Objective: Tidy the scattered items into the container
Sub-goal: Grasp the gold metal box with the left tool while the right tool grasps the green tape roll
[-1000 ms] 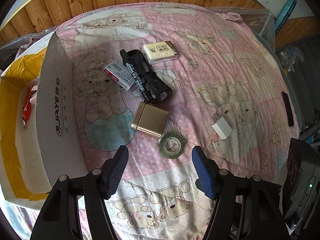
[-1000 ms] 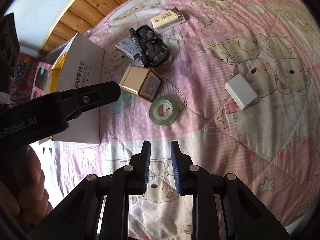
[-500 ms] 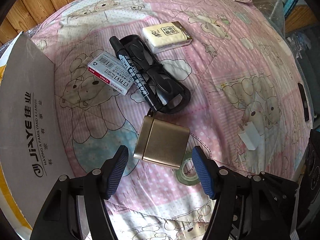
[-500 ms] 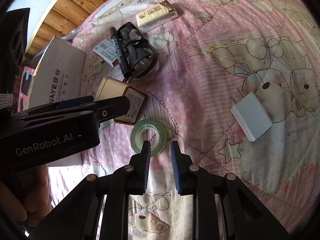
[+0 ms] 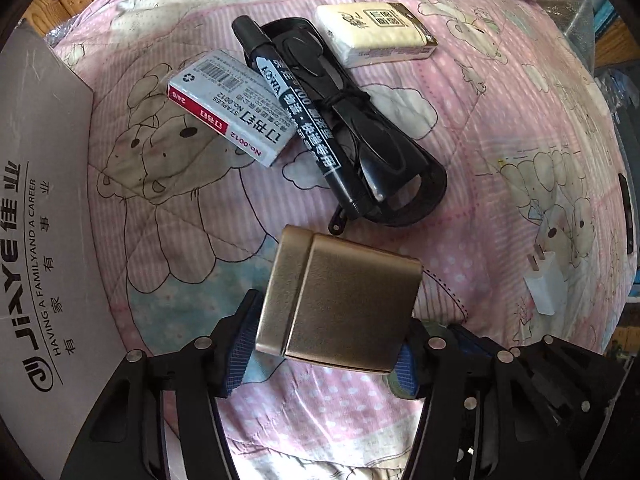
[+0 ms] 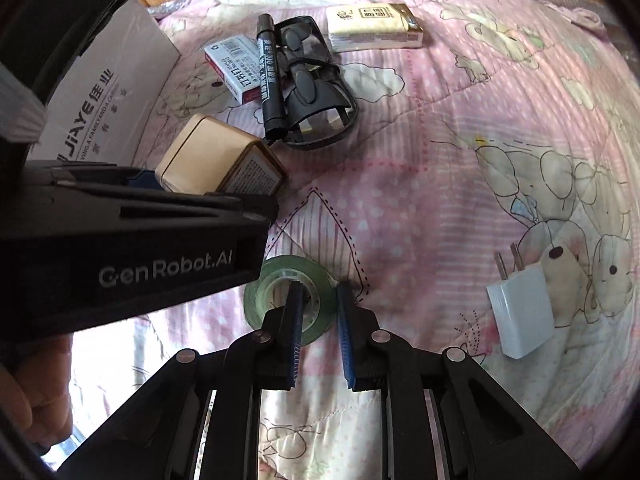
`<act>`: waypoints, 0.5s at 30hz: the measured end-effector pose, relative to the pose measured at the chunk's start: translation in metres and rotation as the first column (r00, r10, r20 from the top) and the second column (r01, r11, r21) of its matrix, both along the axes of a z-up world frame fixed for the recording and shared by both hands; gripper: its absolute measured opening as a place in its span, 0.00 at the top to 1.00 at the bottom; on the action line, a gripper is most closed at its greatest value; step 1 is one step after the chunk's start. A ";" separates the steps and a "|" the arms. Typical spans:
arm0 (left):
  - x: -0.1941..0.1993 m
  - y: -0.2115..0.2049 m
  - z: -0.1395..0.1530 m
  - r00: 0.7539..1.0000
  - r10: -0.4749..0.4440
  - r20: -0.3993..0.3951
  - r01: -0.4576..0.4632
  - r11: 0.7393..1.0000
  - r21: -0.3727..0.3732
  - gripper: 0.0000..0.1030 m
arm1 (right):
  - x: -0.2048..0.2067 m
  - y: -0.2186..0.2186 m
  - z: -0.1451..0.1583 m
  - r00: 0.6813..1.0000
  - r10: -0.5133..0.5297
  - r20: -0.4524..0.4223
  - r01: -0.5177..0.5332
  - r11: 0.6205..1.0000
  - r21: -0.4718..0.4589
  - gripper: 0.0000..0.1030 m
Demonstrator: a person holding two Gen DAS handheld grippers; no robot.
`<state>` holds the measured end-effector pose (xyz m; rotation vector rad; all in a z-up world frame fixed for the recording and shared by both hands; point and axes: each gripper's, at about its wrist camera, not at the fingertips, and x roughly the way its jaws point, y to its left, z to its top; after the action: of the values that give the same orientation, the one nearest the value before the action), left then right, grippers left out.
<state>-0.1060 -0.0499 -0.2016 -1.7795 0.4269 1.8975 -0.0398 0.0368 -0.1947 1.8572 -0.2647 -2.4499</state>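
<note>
The left tool has come down since a moment ago and now straddles the gold box on the bed, pads at its sides, though the box hides whether they press it. The right tool, narrowly parted, hovers over the green tape roll, partly covering it; the cardboard container is cut off at left.

Both wrist fisheyes looking steeply down at pink bear-print quilt, close range; sharing flat gold metal tin, right view sitting further back.
</note>
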 end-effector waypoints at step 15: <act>0.021 -0.034 0.033 0.998 0.058 -0.024 -0.055 0.993 0.103 0.48 | 0.031 0.020 0.030 0.994 -0.106 0.026 0.108 0.985 -0.136 0.84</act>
<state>-0.0851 -0.0836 -0.1685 -1.7182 0.2858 1.9474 -0.0090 0.0566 -0.1650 1.8549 -0.5334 -2.4134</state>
